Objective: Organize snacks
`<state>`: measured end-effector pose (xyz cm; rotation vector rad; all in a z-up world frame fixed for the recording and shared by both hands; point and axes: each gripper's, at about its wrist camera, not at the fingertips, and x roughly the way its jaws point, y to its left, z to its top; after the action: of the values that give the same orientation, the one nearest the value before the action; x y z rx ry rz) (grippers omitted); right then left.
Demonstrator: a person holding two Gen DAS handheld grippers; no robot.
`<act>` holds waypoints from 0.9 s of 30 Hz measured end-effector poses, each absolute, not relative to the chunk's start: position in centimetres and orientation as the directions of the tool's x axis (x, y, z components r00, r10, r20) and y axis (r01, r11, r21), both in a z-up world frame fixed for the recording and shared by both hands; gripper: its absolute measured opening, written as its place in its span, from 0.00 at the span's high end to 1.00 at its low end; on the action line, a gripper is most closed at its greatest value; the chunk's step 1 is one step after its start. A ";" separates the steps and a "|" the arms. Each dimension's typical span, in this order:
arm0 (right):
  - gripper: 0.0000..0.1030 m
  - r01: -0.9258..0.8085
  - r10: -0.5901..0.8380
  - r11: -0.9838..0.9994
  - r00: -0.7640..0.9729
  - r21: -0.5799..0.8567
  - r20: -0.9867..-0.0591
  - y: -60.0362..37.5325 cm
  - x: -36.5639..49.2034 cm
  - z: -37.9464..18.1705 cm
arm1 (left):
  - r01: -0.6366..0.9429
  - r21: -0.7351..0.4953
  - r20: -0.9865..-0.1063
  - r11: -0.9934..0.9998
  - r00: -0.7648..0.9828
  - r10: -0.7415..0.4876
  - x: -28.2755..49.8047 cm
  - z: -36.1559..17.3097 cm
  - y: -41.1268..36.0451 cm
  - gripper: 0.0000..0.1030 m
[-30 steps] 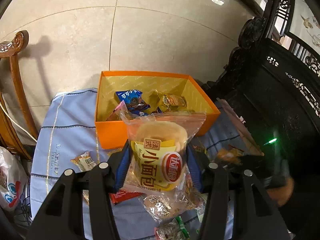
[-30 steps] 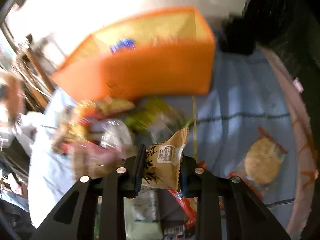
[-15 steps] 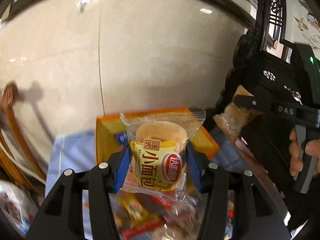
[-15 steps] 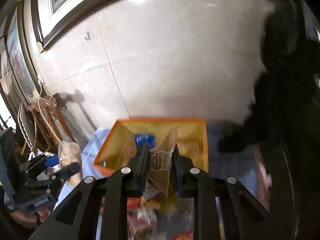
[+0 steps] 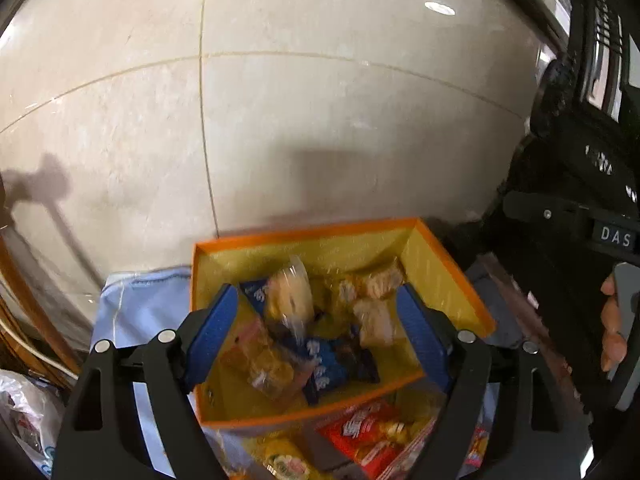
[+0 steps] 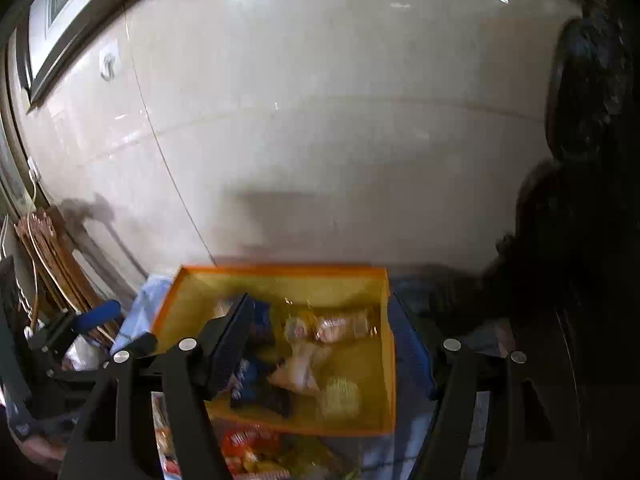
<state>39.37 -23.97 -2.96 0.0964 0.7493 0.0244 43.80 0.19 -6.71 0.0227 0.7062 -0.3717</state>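
Note:
An orange box (image 5: 452,272) with a yellow inside sits on a light blue cloth (image 5: 136,312) and holds several wrapped snacks. My left gripper (image 5: 316,332) is open and empty above the box. A clear-wrapped small bread (image 5: 290,300), blurred, is over the box's contents between its fingers. My right gripper (image 6: 320,344) is open and empty above the same box (image 6: 388,364). A tan-wrapped snack (image 6: 300,364), blurred, lies in the box below it. Blue packets (image 5: 324,364) lie in the box too.
More snacks, among them a red packet (image 5: 364,428), lie on the cloth in front of the box. A tiled wall (image 5: 320,120) is behind. Dark carved furniture (image 5: 580,120) stands right, a wooden chair (image 6: 52,256) left. The other gripper's body (image 5: 592,232) shows at right.
Both grippers have opened over the box. The small bread has left my left gripper and the tan snack has left my right gripper; both are now in or falling into the box.

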 end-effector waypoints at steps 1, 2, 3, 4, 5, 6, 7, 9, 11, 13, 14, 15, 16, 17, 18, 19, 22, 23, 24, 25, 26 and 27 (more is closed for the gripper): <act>0.32 0.018 0.050 0.996 0.725 0.091 -0.687 -24.2 38.6 -3.6 | 0.343 -0.104 -0.642 0.933 0.694 -0.327 43.1 -7.1 0.4 0.23; 0.32 0.020 0.047 0.996 0.720 0.088 -0.693 -24.4 37.7 -4.3 | 0.351 -0.110 -0.645 0.930 0.687 -0.335 42.1 -7.5 0.8 0.23; 0.32 0.022 0.044 0.996 0.716 0.086 -0.697 -24.4 37.1 -4.6 | 0.358 -0.111 -0.645 0.927 0.684 -0.341 41.2 -7.8 1.0 0.23; 0.32 0.027 0.036 0.997 0.709 0.078 -0.704 -24.6 35.9 -5.3 | 0.369 -0.102 -0.651 0.924 0.678 -0.343 40.1 -8.2 1.3 0.23; 0.31 0.036 0.023 0.997 0.703 0.068 -0.711 -24.7 34.9 -5.9 | 0.380 -0.089 -0.656 0.921 0.673 -0.341 38.9 -8.7 1.7 0.23; 0.30 0.047 0.008 0.997 0.695 0.057 -0.719 -24.7 34.0 -6.6 | 0.388 -0.084 -0.659 0.918 0.669 -0.344 37.8 -9.2 2.1 0.22; 0.27 0.059 -0.006 0.997 0.683 0.048 -0.731 -24.8 32.7 -7.6 | 0.404 -0.087 -0.671 0.910 0.652 -0.353 36.4 -9.9 2.5 0.21; 0.25 0.079 -0.036 0.997 0.651 0.021 -0.758 -24.8 29.9 -9.9 | 0.431 -0.089 -0.690 0.898 0.624 -0.368 34.0 -11.2 3.1 0.21; 0.21 0.087 -0.051 0.996 0.605 0.002 -0.795 -24.8 27.6 -12.5 | 0.472 -0.096 -0.717 0.876 0.578 -0.390 31.0 -13.0 3.3 0.21; 0.21 0.079 -0.068 0.996 0.550 -0.030 -0.833 -24.6 25.7 -15.2 | 0.502 -0.099 -0.735 0.859 0.545 -0.403 28.2 -14.6 3.4 0.21; 0.21 0.075 -0.090 0.995 0.508 -0.060 -0.857 -24.6 24.5 -17.1 | 0.529 -0.110 -0.750 0.841 0.511 -0.420 26.0 -15.8 3.4 0.21; 0.21 0.073 -0.105 0.994 0.488 -0.079 -0.866 -24.6 23.9 -18.0 | 0.544 -0.119 -0.757 0.830 0.491 -0.431 24.8 -16.6 3.3 0.21; 0.21 0.068 -0.121 0.993 0.470 -0.101 -0.874 -24.6 23.1 -19.1 | 0.565 -0.127 -0.768 0.815 0.464 -0.441 23.0 -17.7 3.2 0.21; 0.21 0.062 -0.132 0.991 0.461 -0.117 -0.878 -24.6 22.5 -19.9 | 0.576 -0.122 -0.774 0.808 0.455 -0.441 22.0 -18.4 3.0 0.21; 0.21 0.061 -0.144 0.990 0.456 -0.131 -0.878 -24.6 22.2 -20.3 | 0.591 -0.099 -0.782 0.800 0.451 -0.430 20.6 -19.4 2.7 0.21; 0.21 0.062 -0.167 0.986 0.444 -0.156 -0.880 -24.6 22.0 -21.0 | 0.597 -0.073 -0.789 0.799 0.456 -0.412 19.6 -20.2 2.5 0.21; 0.21 0.066 -0.168 0.986 0.430 -0.155 -0.887 -24.6 21.9 -21.9 | 0.549 -0.091 -0.807 0.831 0.448 -0.385 19.0 -22.0 2.7 0.21; 0.21 0.063 -0.171 0.985 0.432 -0.159 -0.886 -24.5 22.0 -22.1 | 0.521 -0.110 -0.800 0.846 0.458 -0.386 19.3 -22.0 3.0 0.21; 0.21 0.059 -0.172 0.985 0.432 -0.163 -0.885 -24.3 22.2 -22.1 | 0.510 -0.110 -0.793 0.853 0.472 -0.385 19.7 -22.0 2.9 0.21; 0.21 0.049 -0.171 0.985 0.433 -0.166 -0.885 -24.1 22.4 -22.4 | 0.503 -0.099 -0.782 0.859 0.494 -0.379 20.1 -21.8 2.7 0.21; 0.21 0.043 -0.171 0.985 0.435 -0.169 -0.884 -23.9 22.4 -22.7 | 0.502 -0.074 -0.766 0.862 0.525 -0.371 20.8 -21.5 2.2 0.21; 0.21 0.037 -0.174 0.984 0.434 -0.176 -0.884 -23.7 22.4 -22.9 | 0.504 -0.052 -0.757 0.862 0.544 -0.363 21.4 -21.5 1.7 0.21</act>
<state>22.39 -23.68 -22.92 -0.1374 1.1146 -0.1321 21.38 1.67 -21.49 0.1797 0.8524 -0.5176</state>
